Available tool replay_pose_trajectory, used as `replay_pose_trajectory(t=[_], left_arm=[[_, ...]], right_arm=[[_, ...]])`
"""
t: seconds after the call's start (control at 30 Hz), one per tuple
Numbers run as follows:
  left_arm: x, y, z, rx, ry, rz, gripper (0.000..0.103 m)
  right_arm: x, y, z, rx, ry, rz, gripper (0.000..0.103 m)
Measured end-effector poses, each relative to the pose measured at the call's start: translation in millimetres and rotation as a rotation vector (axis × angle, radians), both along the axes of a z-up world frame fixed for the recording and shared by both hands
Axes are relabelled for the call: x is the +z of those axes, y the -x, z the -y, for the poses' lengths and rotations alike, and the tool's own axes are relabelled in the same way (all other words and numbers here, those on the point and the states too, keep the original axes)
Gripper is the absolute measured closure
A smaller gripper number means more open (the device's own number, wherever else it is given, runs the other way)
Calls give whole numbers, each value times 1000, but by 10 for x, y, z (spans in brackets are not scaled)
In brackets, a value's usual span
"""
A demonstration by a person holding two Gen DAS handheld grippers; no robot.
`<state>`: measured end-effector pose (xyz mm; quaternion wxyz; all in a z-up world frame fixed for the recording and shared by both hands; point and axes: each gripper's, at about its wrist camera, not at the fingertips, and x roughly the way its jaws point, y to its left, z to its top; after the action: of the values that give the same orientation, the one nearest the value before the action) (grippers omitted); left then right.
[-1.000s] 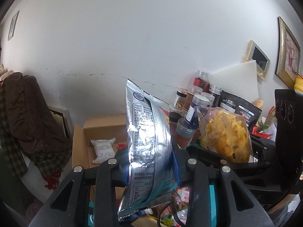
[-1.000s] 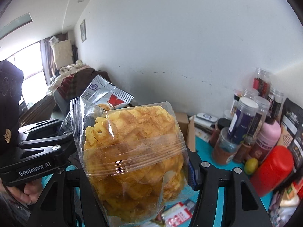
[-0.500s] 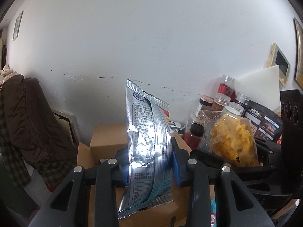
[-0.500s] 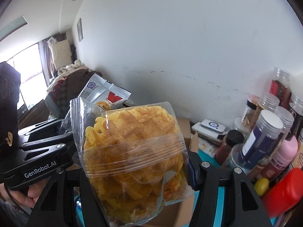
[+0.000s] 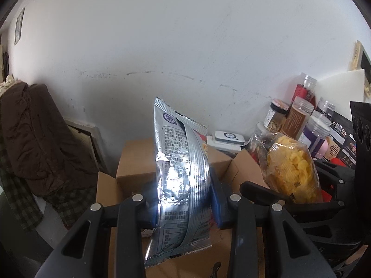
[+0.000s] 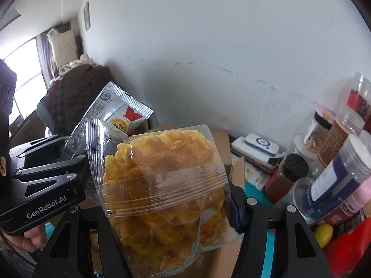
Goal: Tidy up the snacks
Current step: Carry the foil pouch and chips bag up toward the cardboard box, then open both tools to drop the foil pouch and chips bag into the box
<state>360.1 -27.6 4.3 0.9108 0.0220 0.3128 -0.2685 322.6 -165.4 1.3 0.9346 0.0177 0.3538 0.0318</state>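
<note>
My left gripper (image 5: 183, 210) is shut on a silver foil snack bag (image 5: 180, 173), held upright over an open cardboard box (image 5: 136, 162). The bag also shows in the right wrist view (image 6: 120, 113). My right gripper (image 6: 162, 210) is shut on a clear bag of yellow crisps (image 6: 162, 185), held upright just right of the left gripper. That bag also shows in the left wrist view (image 5: 292, 169). The box's inside is hidden behind the bags.
Several jars and bottles (image 6: 336, 162) crowd the teal table at the right, with a red bottle (image 6: 347, 247) and a small yellow fruit (image 6: 323, 231). A white device (image 5: 228, 136) lies by the wall. A brown coat (image 5: 34, 143) hangs at the left.
Both grippers have moved left and forward with their bags, over the cardboard box. The jars have slid to the right in both views.
</note>
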Motion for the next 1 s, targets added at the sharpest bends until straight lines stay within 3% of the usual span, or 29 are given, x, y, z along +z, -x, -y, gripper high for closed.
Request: replay_pose_trajectory(t=[0.27,0.6,0.73,1.0], left_arm=[[-233,-184,77,2,-52,-53,69],[-522,-387,59,58,-127,-94,69],[-630,-467,40,64,-135,-134,69],[-770,-562,21,83,-167,-225,64]], right_arm=[[-305,-220,-22,-5,-14,-103,42],[-608,-364,-77,-30,64,-185,41],[-662,-404,-78,-31,34,-211,39],[-647,-400,-50,-60,87,-211,36]])
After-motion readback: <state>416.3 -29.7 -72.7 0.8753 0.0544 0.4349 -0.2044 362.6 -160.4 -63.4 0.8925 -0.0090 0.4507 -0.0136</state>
